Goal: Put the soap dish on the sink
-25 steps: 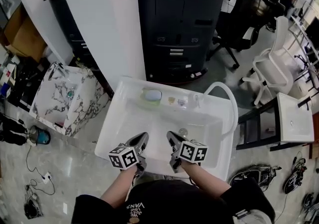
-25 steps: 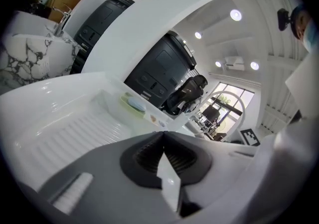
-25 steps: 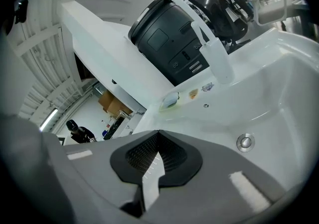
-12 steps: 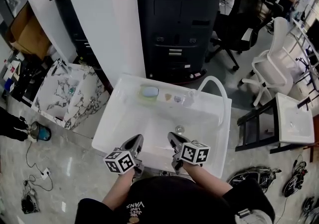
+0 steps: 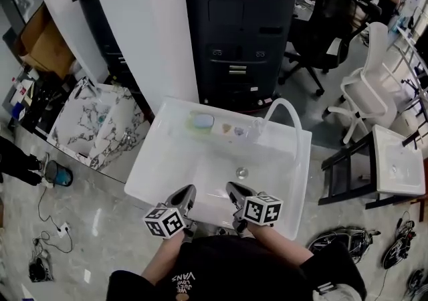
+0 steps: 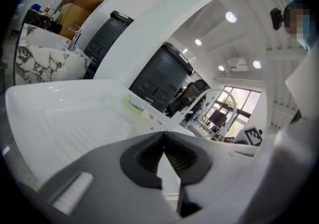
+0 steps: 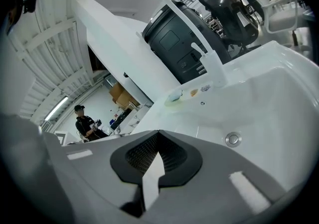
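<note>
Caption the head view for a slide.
Left tool and right tool, both shut, at sink rim; soap dish on far ledge.

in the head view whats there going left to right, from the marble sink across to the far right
marble sink → soap dish → tap → small white sink

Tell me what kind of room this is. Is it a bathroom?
Probably an office or workshop, not a bathroom. The white sink stands free in the room, with a black office chair and a big black machine behind it, and a marbled sink beside it.
</note>
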Demonstrator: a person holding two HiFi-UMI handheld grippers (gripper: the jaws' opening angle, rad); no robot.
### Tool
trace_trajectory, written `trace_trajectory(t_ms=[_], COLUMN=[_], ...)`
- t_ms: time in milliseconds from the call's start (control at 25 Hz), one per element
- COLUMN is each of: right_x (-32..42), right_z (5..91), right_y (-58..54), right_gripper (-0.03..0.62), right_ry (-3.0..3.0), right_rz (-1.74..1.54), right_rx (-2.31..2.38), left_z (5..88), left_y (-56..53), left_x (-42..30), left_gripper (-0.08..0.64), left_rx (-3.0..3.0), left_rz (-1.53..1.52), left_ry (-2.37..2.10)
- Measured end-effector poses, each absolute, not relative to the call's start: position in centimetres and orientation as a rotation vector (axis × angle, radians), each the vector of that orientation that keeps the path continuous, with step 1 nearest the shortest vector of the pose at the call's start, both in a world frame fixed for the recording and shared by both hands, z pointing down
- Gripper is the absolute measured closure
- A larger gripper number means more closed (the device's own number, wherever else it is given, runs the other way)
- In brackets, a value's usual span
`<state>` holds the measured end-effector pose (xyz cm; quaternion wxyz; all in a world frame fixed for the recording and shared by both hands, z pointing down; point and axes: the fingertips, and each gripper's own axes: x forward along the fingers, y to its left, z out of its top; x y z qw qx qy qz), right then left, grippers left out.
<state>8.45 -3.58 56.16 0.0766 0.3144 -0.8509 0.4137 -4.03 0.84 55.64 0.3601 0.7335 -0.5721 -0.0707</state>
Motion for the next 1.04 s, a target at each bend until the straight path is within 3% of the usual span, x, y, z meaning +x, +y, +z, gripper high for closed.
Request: trace_trajectory(t_ms=[1040], right_x=[7.9], right_z=[56.5], right_y=[-3.2], right_gripper=[0.591], right_ry=[-2.551], right_rz=[1.243], right_rx=[0.947], left_z=[56.7], left_y=[2.6], left_x=[-3.4], left_gripper=[0.506], left_rx=[1.857], left_rz=[-0.176], left_ry=[-1.473])
